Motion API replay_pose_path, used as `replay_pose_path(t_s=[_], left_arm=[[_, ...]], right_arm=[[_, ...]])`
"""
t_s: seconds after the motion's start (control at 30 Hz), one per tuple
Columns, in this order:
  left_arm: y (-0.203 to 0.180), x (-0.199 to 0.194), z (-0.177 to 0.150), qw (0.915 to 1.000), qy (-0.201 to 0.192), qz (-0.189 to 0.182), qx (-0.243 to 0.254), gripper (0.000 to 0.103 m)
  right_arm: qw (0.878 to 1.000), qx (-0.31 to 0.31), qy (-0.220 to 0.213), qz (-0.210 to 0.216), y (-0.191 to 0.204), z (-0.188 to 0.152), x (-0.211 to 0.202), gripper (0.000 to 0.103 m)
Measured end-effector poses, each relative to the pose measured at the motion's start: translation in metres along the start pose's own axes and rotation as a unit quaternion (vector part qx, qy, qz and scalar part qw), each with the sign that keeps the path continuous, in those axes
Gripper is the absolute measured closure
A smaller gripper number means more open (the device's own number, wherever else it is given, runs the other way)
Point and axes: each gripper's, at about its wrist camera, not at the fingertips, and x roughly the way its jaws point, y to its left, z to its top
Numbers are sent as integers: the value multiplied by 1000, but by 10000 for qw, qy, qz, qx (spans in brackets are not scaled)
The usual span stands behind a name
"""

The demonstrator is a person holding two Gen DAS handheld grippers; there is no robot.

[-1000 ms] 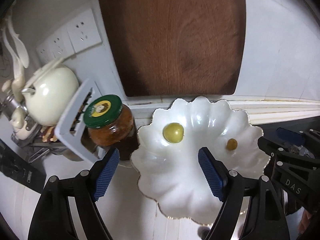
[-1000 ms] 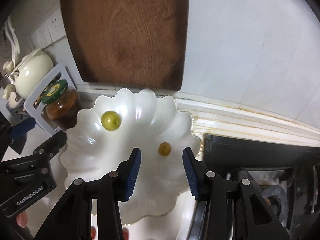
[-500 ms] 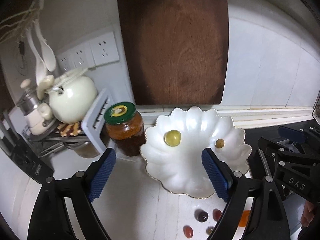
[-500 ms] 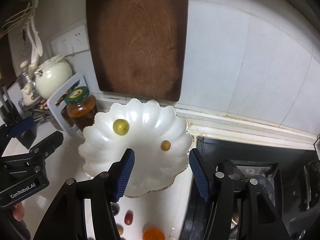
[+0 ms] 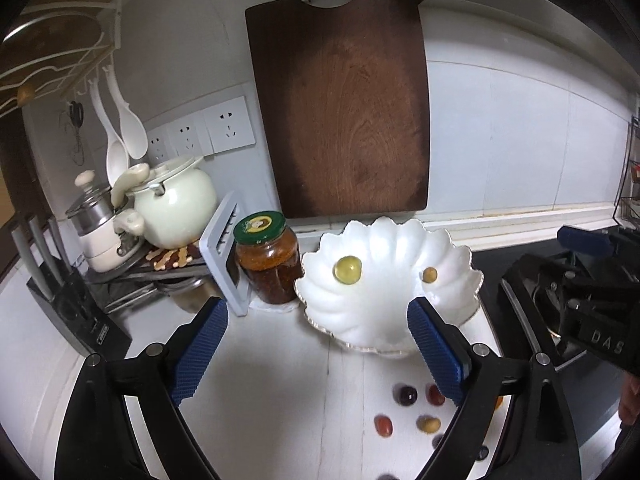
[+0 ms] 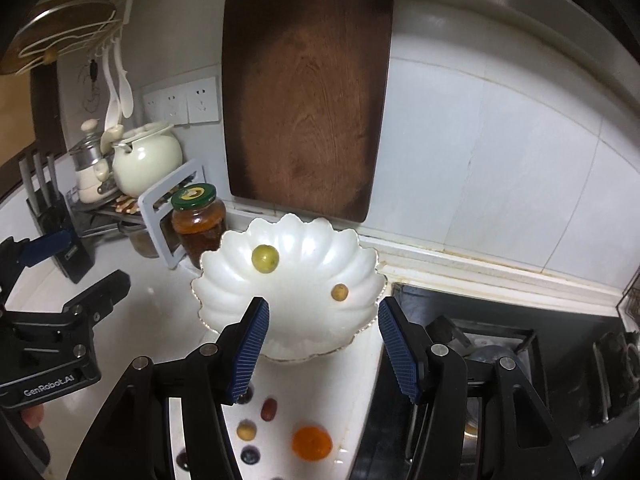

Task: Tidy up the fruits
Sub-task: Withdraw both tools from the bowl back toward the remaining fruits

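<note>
We hold both grippers above the desk point(image 6: 180, 344), nothing in either. The left gripper point(image 5: 316, 344) has its fingers spread wide; the right gripper point(image 6: 322, 344) has its fingers spread too, a bit narrower.

The scalloped white bowl point(image 6: 224, 280) sits at the back of the desk, near the hanging cutting board point(image 6: 304, 96), just beside the jar with the green lid point(image 6: 198, 220). Two fruits are in it: a green round fruit point(image 6: 265, 258) on the left side and a small tan fruit point(image 6: 339, 292) on the right. Well apart from each other.

The rest are loose on the desk in front of the bowl: an orange point(image 6: 311, 443), a red oval fruit point(image 6: 269, 409), a pale yellow fruit point(image 6: 246, 430), a dark blue fruit point(image 6: 250, 455), plus more partly hidden behind the fingers.

Risks, as we judge them:
- The loose fruits are small and round, so a pinch that lands off-centre likely squirts one out and it rolls.
- The stove point(image 6: 480, 344) sits right next to the pile, and a rolling fruit could drop onto the burner.
- The fruits lie near each other, so wide fingers coming down on one may knock its neighbours.
- Both grippers work the same patch, so they could bump each other.
- A drop from high up could bounce a fruit out over the bowl's shallow rim.
- A nudge to the bowl could push it into the jar.
</note>
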Motion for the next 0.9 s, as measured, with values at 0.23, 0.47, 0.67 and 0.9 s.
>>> replay_pose_path(t_s=[0.23, 0.47, 0.67, 0.9], left_arm=[[3, -20, -21, 9998, 62, -127, -164, 11], [-5, -35, -41, 9999, -14, -58, -95, 11], [-13, -42, -58, 10000, -40, 26, 87, 11], [-18, -41, -75, 9994, 195, -270, -24, 11]], right_arm=[[9998, -190, -118, 6, 8, -22, -20, 45], [9996, -206, -181, 67, 8, -42, -34, 45], [9996, -207, -188, 104, 7, -60, -42, 45], [9994, -223, 29, 277, 9, -80, -43, 45]])
